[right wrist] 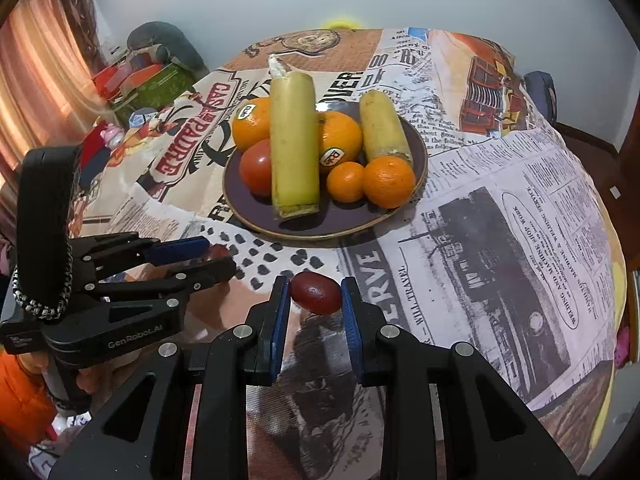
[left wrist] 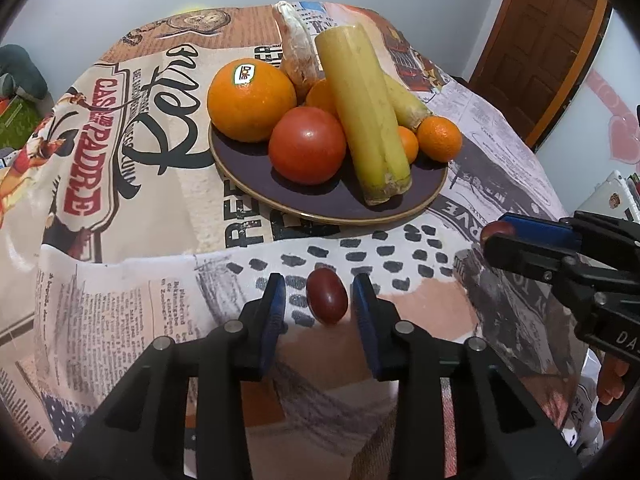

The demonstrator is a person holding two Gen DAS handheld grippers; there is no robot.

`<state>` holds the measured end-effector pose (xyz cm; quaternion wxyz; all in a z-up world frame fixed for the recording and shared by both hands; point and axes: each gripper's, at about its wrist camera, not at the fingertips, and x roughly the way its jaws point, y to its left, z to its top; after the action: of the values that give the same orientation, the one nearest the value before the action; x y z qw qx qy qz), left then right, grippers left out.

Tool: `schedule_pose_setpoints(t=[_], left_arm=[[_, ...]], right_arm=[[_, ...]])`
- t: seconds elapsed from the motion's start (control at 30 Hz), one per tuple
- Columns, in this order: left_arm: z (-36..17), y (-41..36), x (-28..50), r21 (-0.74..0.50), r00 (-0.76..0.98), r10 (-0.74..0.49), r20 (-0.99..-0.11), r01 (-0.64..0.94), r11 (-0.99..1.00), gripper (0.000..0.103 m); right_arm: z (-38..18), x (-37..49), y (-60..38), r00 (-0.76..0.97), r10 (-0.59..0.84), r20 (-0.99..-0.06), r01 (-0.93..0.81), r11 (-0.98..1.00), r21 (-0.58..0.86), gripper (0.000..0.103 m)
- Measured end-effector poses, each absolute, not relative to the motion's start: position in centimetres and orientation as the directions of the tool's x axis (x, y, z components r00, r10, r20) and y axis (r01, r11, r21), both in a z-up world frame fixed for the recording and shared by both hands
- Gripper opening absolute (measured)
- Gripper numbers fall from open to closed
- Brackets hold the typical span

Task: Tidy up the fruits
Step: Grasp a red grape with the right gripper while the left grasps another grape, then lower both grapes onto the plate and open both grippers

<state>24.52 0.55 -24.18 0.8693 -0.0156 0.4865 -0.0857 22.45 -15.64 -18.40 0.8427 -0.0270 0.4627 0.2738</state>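
On the printed tablecloth (left wrist: 140,280), a dark plate (left wrist: 320,216) with a gold rim, heaped with fruit; counted across both views: one red tomato (left wrist: 307,145), two big oranges with stickers (left wrist: 252,100) (right wrist: 340,136), two small oranges (right wrist: 346,182) (right wrist: 389,182) and two yellow-green stalks (right wrist: 294,144) (right wrist: 382,124); longer stalk laid across the pile, leaning on the tomato, cut end down near the front rim; shorter stalk at the right side, its end touching the larger of the small oranges; behind the pile, one brownish root (left wrist: 296,60), hard to say whether on the plate or just beyond it. Off the plate, near its front rim, two small dark red fruits, one at each gripper. In the left wrist view, left gripper (left wrist: 319,286) with fingers spread to either side of the first small red fruit (left wrist: 326,296), a sliver of cloth showing on both sides, so not clamped; seems to lie on the cloth, though not certain. In the right wrist view, right gripper (right wrist: 314,286) with both blue pads pressed against the ends of the second small red fruit (right wrist: 316,292), gripping it crosswise; whether lifted or resting on the cloth, cannot tell. Both grippers side by side, near each other, pointed at the plate.
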Motion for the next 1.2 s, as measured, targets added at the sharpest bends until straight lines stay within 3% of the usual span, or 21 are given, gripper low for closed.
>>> schedule_pose_setpoints(t=[0.13,1.2], left_arm=[[-24.2,0.4,24.5,-0.120,0.509,-0.179,-0.842,0.147,0.982,0.019],[-17.9,3.9,26.9,-0.089,0.665,-0.132,-0.735,0.098,0.991,0.019]], right_arm=[[-18.4,22.7,-15.8,0.425,0.439,-0.792,-0.480,0.851,0.213,0.024],[-14.6,26.7,-15.7,0.533,0.452,-0.716,-0.468,0.862,0.195,0.024]])
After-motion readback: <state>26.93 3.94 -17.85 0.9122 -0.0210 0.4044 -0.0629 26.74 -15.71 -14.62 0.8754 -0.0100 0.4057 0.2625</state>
